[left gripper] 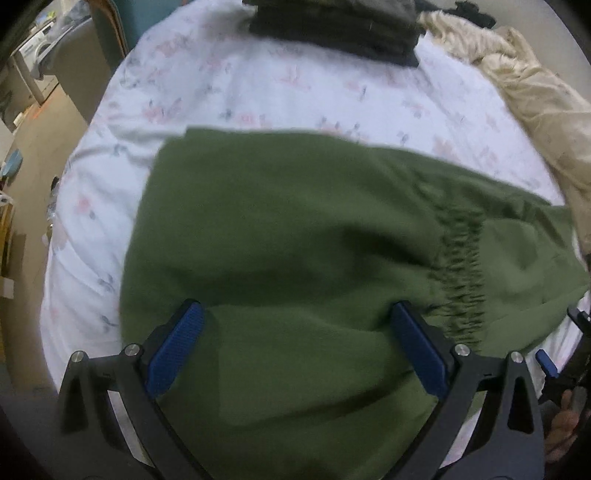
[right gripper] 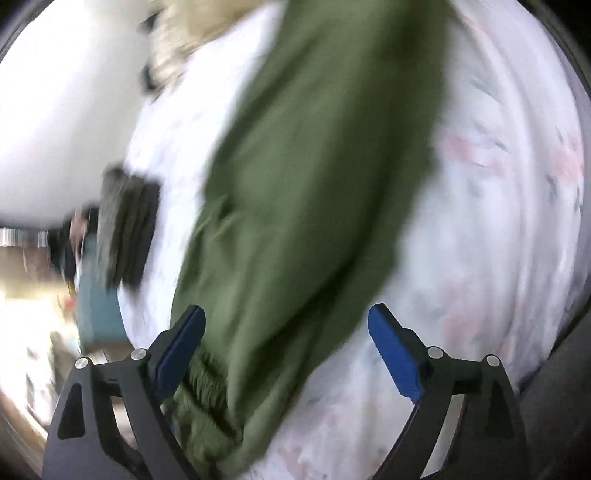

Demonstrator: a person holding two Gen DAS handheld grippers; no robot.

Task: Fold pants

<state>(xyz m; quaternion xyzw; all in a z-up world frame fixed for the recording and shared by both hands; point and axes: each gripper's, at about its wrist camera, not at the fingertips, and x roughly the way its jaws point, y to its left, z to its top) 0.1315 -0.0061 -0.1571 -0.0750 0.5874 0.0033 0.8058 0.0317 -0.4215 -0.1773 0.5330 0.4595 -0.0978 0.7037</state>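
Green pants (left gripper: 295, 229) lie folded over on a white floral bed sheet (left gripper: 229, 88), with the gathered elastic waistband (left gripper: 465, 266) toward the right. My left gripper (left gripper: 297, 332) is open just above the near part of the pants, holding nothing. In the blurred right wrist view the pants (right gripper: 314, 166) run from top to bottom, with the waistband (right gripper: 203, 384) near the left finger. My right gripper (right gripper: 286, 332) is open over the pants, empty. Part of the right gripper (left gripper: 554, 365) shows at the left wrist view's right edge.
A stack of dark folded clothes (left gripper: 332, 29) sits at the far edge of the bed, also in the right wrist view (right gripper: 125, 225). A beige fluffy garment (left gripper: 517, 85) lies at the far right. The floor and a washing machine (left gripper: 37, 55) are off the bed's left side.
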